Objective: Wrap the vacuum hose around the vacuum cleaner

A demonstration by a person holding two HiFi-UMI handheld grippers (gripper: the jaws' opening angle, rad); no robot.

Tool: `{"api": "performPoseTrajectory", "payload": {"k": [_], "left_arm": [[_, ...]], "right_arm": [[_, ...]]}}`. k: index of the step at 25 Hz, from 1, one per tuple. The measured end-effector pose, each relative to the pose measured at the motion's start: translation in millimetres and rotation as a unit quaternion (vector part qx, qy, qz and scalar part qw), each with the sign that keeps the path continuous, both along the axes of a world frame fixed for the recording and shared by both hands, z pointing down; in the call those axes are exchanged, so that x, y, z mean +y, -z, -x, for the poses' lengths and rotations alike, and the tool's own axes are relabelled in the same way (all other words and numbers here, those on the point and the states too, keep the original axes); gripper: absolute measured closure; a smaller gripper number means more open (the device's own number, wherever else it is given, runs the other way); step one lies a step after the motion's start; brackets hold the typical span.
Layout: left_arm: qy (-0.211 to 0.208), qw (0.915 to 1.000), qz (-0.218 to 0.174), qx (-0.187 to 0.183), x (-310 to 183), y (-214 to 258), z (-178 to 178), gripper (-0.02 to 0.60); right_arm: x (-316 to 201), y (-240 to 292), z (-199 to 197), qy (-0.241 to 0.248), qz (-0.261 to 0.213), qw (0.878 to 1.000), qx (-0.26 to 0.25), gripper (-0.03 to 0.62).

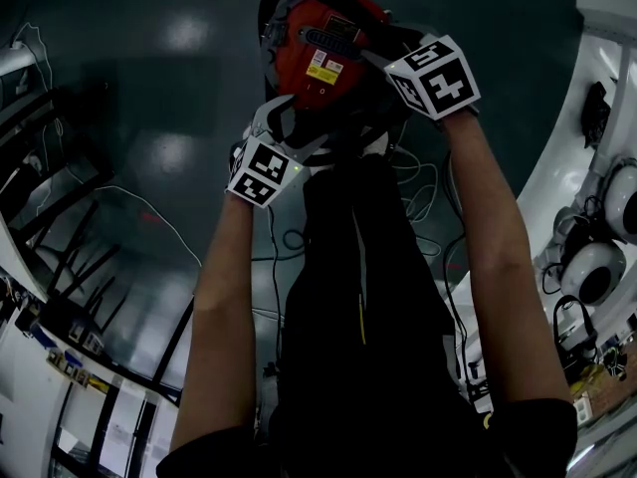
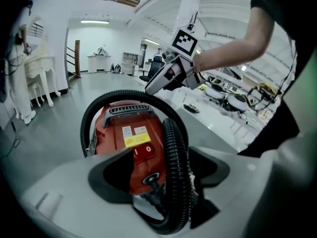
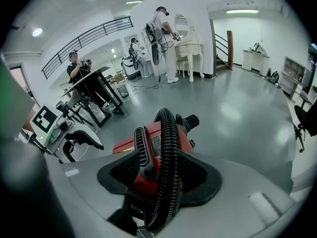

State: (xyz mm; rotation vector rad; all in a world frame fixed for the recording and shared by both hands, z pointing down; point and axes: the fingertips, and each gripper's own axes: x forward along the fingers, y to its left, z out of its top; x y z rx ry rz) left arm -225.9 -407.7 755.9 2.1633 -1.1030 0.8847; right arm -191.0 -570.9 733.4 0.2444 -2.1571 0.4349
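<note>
Head view — arms (image 1: 217,307) outstretched toward vacuum (image 1: 323,53)

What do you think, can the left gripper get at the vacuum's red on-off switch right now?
Probably yes: the switch lies straight ahead of the left gripper, uncovered, though the hose between its open jaws crowds it.

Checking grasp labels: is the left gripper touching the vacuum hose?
Touching. Left gripper view: the vacuum hose lies against one jaw of the left gripper, a gap at the other.
</note>
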Motion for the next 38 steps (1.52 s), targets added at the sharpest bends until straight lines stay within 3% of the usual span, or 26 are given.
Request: {"api": "performPoseTrajectory", "payload": {"k": [5,9,13,15,16,19,26,38], "left_arm": [[0.007,0.9997,-0.019,0.01,-19,8,-5,0.258],[0.034,0.9985,-0.038,0.019,-31,21,-1,0.322],[0.075,0.9952,-0.063,0.006,-41,37,14,0.461],[0.09,0.9937,-0.067,-0.006,-44,44,22,0.555],[0.095,0.9931,-0.069,-0.014,-45,48,25,0.569],[0.1,0.9915,-0.079,-0.028,-47,63,29,0.571],[0.088,0.9901,-0.103,-0.035,-35,97,25,0.572],[0.113,0.9863,-0.115,-0.033,20,144,22,0.572]], "right_arm": [[1,2,-1,-0.006,-0.01,1.0,-0.002,0.356],[3,5,-7,-0.015,-0.011,1.0,-0.004,0.356],[6,15,-14,-0.03,-0.014,0.999,-0.007,0.377],[7,22,-19,-0.041,-0.024,0.999,-0.005,0.435],[7,27,-22,-0.051,-0.032,0.998,-0.007,0.474],[8,43,-29,-0.09,-0.053,0.994,-0.02,0.594],[40,68,-41,-0.153,-0.054,0.986,-0.028,0.595],[120,112,-53,-0.235,-0.06,0.968,-0.06,0.595]]}}
